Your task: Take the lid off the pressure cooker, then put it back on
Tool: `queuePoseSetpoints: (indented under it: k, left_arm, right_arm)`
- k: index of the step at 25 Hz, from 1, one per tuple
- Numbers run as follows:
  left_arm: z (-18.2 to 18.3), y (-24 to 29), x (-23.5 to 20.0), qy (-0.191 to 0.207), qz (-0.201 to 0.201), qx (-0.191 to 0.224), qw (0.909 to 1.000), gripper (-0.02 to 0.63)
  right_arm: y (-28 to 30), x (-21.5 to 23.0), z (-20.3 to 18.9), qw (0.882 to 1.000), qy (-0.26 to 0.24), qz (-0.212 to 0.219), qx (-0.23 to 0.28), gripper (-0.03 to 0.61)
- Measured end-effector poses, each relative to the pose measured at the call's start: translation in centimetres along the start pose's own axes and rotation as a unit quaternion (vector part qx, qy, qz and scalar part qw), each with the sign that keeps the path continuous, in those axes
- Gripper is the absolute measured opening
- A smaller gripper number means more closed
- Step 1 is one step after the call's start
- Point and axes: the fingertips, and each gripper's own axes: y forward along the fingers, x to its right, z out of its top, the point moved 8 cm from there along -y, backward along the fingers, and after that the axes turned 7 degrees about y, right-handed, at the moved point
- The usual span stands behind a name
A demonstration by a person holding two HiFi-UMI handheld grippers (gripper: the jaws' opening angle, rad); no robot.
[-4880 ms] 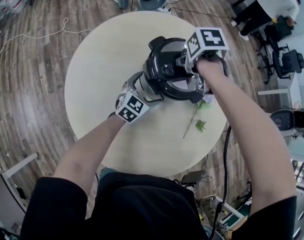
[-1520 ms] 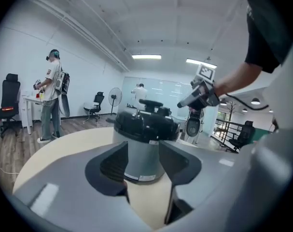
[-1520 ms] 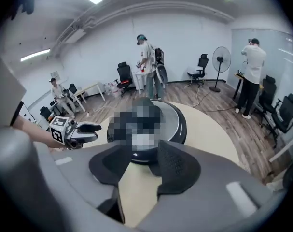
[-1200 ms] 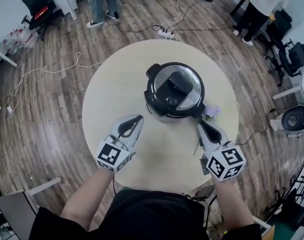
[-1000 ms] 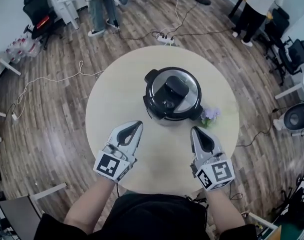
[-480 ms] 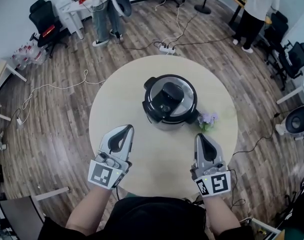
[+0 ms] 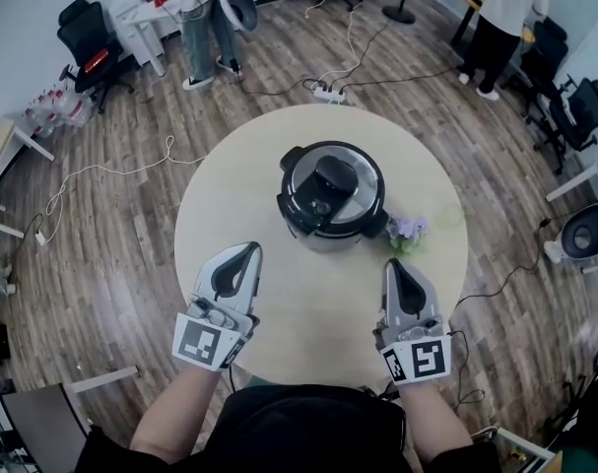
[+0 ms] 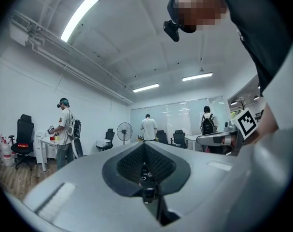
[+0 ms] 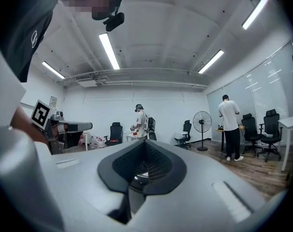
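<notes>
The black-and-silver pressure cooker (image 7: 331,197) stands near the middle of the round beige table (image 7: 230,180), and its lid (image 7: 330,183) sits on the pot. My left gripper (image 7: 245,250) hovers over the table's near left part, a hand's width short of the cooker, shut and empty. Over the near right part my right gripper (image 7: 394,265) is also shut with nothing in it. Both point level, away from me. In the left gripper view the shut left gripper (image 8: 145,146) faces the room, and so does the shut right gripper (image 9: 145,145) in its own view.
A small purple flower sprig (image 7: 409,230) lies on the table just right of the cooker. A power strip (image 7: 328,96) and cables (image 7: 111,172) run over the wooden floor behind the table. Office chairs (image 7: 87,52) and standing people (image 7: 498,13) are farther back.
Both grippers, earlier on the cooker's lid, have drawn back toward me and risen a little. The lid stays on the pot. The head view has lifted, so the cooker looks smaller.
</notes>
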Motion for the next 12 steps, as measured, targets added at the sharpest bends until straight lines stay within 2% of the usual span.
queuePoseSetpoints:
  k: [12]
  left_arm:
    - [0.25,-0.01,0.46,0.021,-0.003,0.001,0.9998,0.0]
  right_arm:
    - [-0.27,1.03,0.3,1.0,0.002,-0.011,0.01,0.006]
